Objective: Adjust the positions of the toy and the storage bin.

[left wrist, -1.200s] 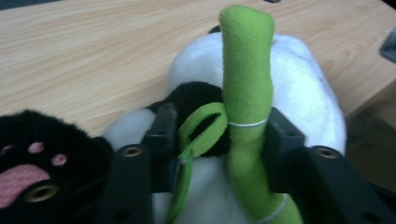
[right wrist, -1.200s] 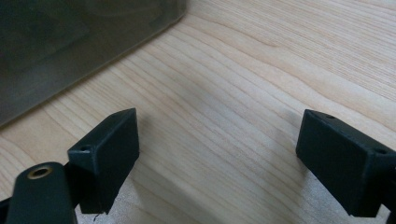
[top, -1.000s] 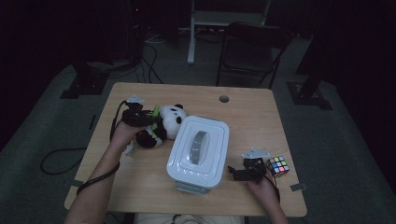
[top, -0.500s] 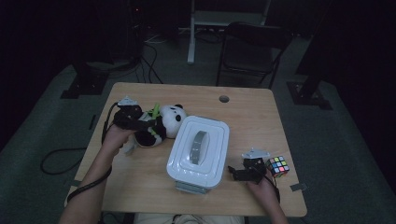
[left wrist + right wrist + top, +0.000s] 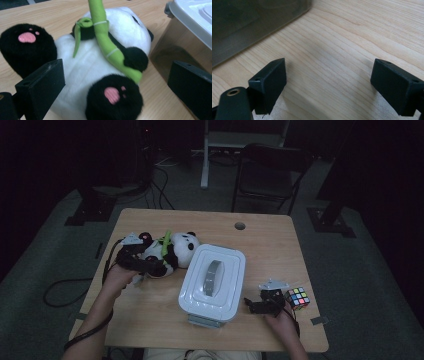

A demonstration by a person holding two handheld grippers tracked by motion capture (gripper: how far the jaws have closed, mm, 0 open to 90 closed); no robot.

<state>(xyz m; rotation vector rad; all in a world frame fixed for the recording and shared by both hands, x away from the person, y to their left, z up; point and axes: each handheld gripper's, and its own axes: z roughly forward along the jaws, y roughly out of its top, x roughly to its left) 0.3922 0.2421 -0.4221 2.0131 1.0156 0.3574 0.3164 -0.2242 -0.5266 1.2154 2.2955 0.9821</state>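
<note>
The plush panda (image 5: pixel 100 75) lies between the left gripper's (image 5: pixel 117 82) wide-spread jaws.

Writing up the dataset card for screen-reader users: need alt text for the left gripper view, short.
A plush panda lies on its back on a wooden table, hugging a green bamboo stalk, with pink pads on its black feet. The left gripper has its two black jaws open on either side of the panda's lower body. A white-lidded storage box sits at the right edge.
</note>
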